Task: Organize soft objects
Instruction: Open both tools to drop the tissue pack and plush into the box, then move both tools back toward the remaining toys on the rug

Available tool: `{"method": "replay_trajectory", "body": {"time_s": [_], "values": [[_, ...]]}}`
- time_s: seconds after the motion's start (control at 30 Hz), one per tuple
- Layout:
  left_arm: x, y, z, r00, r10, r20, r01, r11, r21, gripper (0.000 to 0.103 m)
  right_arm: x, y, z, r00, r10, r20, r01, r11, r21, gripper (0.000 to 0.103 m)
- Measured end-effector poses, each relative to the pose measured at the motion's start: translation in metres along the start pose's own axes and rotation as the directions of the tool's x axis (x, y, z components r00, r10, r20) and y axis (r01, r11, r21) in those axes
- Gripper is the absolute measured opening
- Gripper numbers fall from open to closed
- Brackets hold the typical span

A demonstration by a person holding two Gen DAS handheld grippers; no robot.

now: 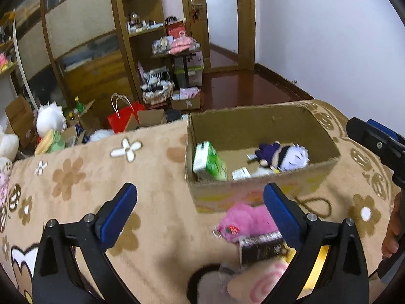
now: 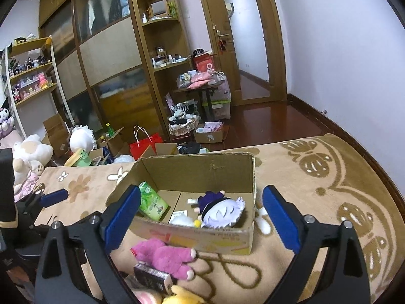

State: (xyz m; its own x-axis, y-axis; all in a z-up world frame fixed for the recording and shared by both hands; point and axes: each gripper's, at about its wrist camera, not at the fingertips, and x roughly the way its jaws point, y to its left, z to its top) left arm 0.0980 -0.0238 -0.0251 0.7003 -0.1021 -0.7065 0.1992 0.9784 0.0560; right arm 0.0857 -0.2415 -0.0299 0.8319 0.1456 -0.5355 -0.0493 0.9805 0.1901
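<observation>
Both claws are spread wide, holding nothing: the left claw [image 1: 200,211] and the right claw [image 2: 201,217] hover above the tan flowered blanket [image 1: 83,177]. A fuzzy pink plush toy [image 2: 164,255] lies just near of the open brown cardboard box [image 2: 202,172], which holds a white-haired, purple-clothed plush doll [image 2: 220,210].

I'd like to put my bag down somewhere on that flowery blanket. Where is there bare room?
The blanket left of the cardboard box is bare, and so is the stretch right of the box. In front of the box it is crowded: the pink plush, a dark packet and more soft toys lie together. The box already holds a doll and a green carton.
</observation>
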Motion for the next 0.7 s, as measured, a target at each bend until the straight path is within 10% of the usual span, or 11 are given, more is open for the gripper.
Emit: {"method": "replay_trajectory", "body": {"time_s": [0.7], "values": [[-0.039, -0.018, -0.036, 0.999, -0.033, -0.038, 0.036, 0.996, 0.079, 0.099, -0.069, 0.002, -0.028, 0.998, 0.002, -0.067, 0.001, 0.999, 0.051, 0.101]]}}
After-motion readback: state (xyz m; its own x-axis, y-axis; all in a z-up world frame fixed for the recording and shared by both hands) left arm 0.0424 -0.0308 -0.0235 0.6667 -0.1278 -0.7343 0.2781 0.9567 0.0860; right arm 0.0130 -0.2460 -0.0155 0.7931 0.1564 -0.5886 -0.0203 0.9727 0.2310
